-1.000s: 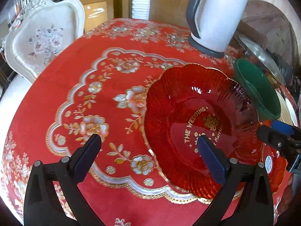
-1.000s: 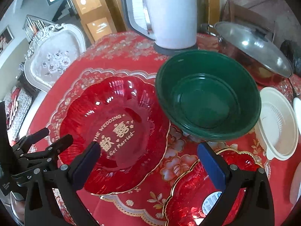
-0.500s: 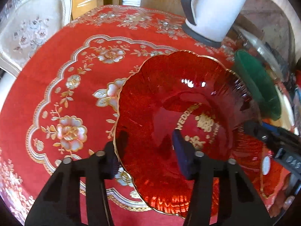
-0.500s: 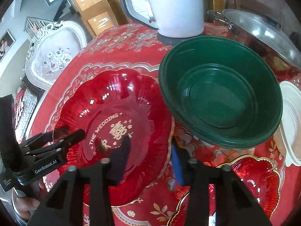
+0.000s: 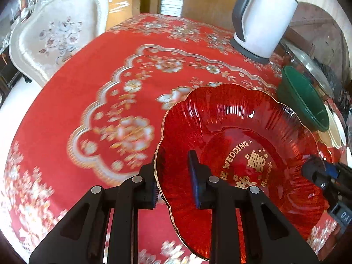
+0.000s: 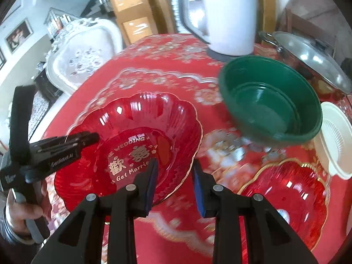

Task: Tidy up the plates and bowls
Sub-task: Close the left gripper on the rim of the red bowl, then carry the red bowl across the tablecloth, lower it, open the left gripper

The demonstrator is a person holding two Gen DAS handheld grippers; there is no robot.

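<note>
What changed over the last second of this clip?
Both grippers went from wide open to gripping the red wedding plate: left gripper on its near-left rim, jaws closing; right gripper on the opposite rim. Green bowl, kettle and second red plate stayed put.

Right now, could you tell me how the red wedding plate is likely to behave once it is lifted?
The red plate looks like stiff, glossy glass, so probably slippery and breakable. Both grippers, left and right, pinch only its thin scalloped rim, so it may tilt.
</note>
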